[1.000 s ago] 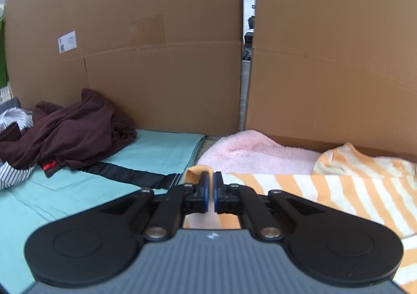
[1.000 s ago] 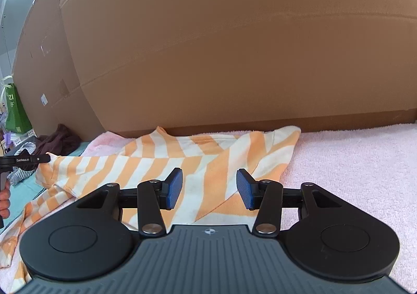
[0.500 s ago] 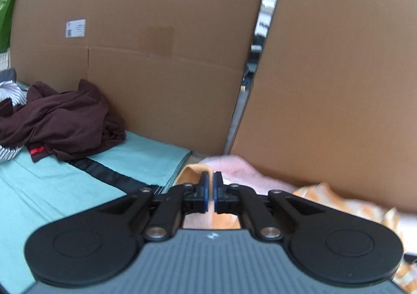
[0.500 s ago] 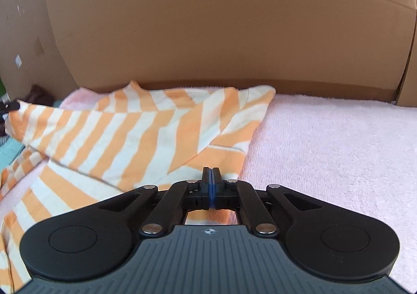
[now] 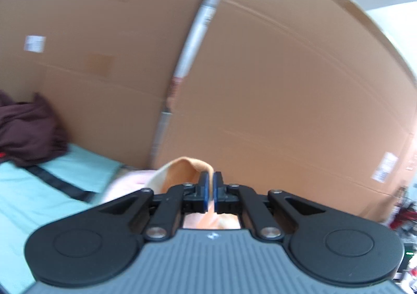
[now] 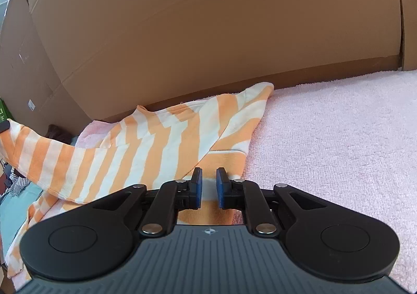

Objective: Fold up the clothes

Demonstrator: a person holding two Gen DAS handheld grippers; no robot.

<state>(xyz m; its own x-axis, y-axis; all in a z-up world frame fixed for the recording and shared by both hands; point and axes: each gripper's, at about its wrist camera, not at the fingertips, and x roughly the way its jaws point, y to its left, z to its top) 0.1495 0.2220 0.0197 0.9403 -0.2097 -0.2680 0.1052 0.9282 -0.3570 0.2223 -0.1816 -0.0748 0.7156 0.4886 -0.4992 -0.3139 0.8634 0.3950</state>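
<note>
You are pinching a corner of the shirt (image 5: 182,171) in your left gripper (image 5: 210,191) and holding it off the towel (image 6: 325,132), likely so that side can swing over as a fold, while the rest is lying striped across the towel by the cardboard (image 6: 208,33); your right gripper (image 6: 208,187) is opening narrowly over the near hem, its pads seemingly not biting cloth, perhaps for a fresh grip

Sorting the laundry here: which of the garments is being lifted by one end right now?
The orange-and-white striped garment; the left gripper has its jaws shut on its edge. The dark maroon garment lies heaped by the cardboard.
</note>
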